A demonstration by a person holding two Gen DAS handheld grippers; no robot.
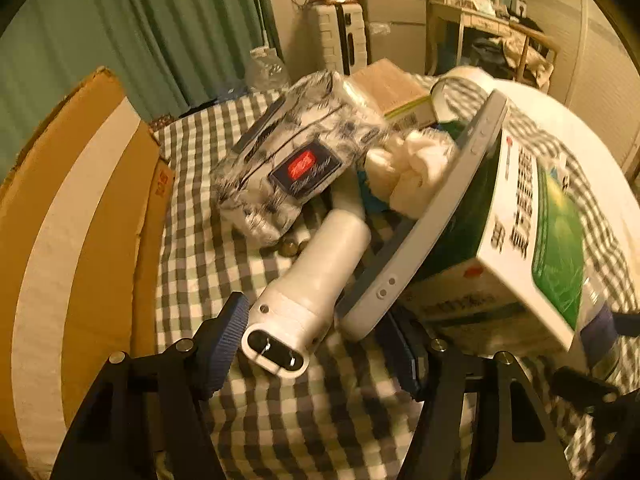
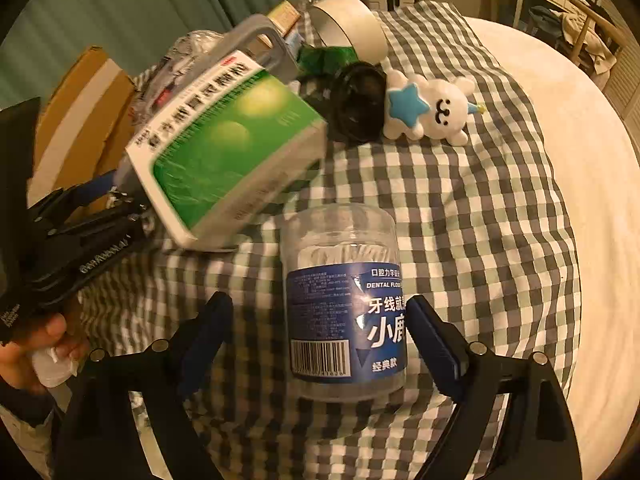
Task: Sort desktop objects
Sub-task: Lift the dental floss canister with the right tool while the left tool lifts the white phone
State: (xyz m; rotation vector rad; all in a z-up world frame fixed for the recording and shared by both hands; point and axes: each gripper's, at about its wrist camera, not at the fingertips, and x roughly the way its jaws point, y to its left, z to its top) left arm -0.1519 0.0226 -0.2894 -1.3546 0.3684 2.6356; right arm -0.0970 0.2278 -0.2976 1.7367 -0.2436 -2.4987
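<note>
L gripper (image 1: 320, 344) fingers wide apart, straddling white handheld device (image 1: 312, 280) & tray edge; R gripper (image 2: 320, 340) fingers spread around floss jar (image 2: 344, 300), not clamped.

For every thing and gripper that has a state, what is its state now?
Left gripper: open, around the white handle end.
Right gripper: open, around the jar.
Jar: upright on the cloth.
Green box: tilted, off the cloth.
Plush toy: lying down.
</note>
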